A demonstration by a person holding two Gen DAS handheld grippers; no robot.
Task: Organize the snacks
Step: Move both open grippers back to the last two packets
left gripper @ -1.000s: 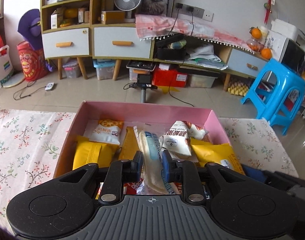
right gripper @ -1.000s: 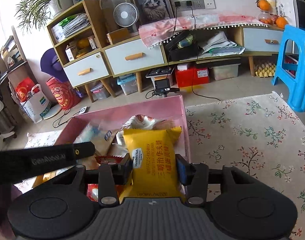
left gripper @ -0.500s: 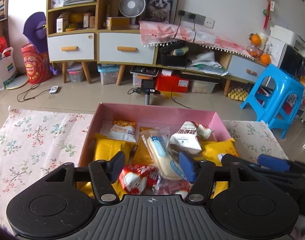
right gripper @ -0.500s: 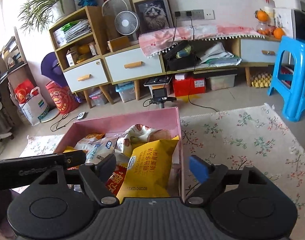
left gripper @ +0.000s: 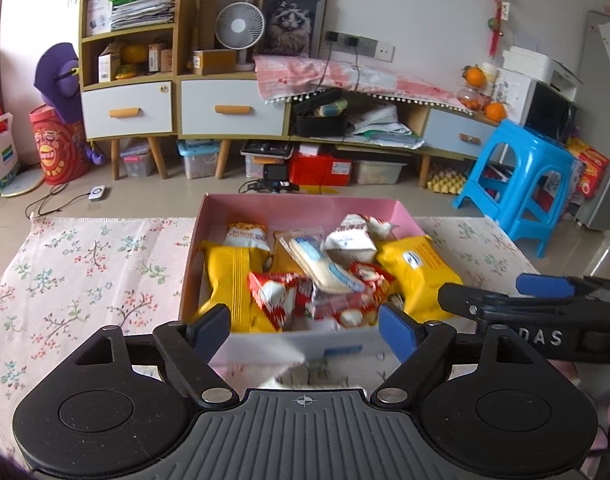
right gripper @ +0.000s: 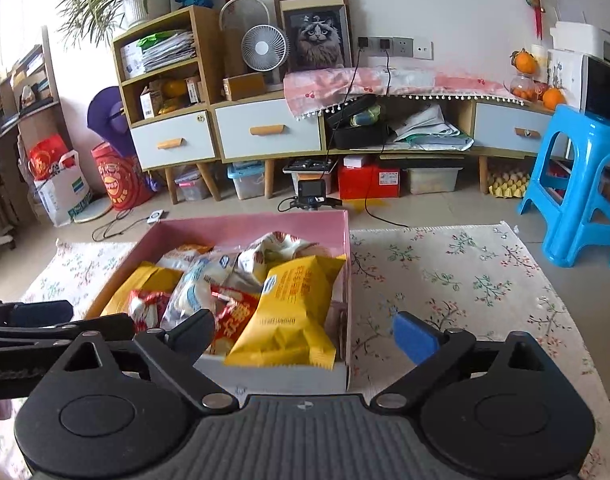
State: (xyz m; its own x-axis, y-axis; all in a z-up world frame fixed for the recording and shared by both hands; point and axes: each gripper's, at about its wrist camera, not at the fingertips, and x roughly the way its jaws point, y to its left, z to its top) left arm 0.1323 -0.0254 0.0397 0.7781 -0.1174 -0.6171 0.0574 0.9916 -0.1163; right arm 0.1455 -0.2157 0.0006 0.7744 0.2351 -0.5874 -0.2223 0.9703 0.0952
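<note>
A pink box (left gripper: 301,205) on the floral cloth holds several snack packs: yellow packs (left gripper: 419,272), red-and-white packs (left gripper: 275,294), a clear pack with blue print (left gripper: 321,264) and white packs (left gripper: 351,240). My left gripper (left gripper: 303,330) is open and empty, above the box's near wall. My right gripper (right gripper: 305,334) is open and empty, near the box's front right corner, behind a yellow pack (right gripper: 293,312). The pink box (right gripper: 257,224) and the other packs show in the right wrist view too. The right gripper (left gripper: 545,304) also shows in the left wrist view, at the right.
The floral cloth (left gripper: 85,264) spreads left and right of the box (right gripper: 465,280). A blue plastic stool (right gripper: 585,184) stands at the right. Low cabinets with drawers (left gripper: 225,108), storage bins and a small camera on a stand (left gripper: 273,176) lie beyond the box.
Both grippers opened and pulled back and up from the box. The left let go of the clear blue-print pack, the right let go of the yellow pack; both packs now lie in the box.
</note>
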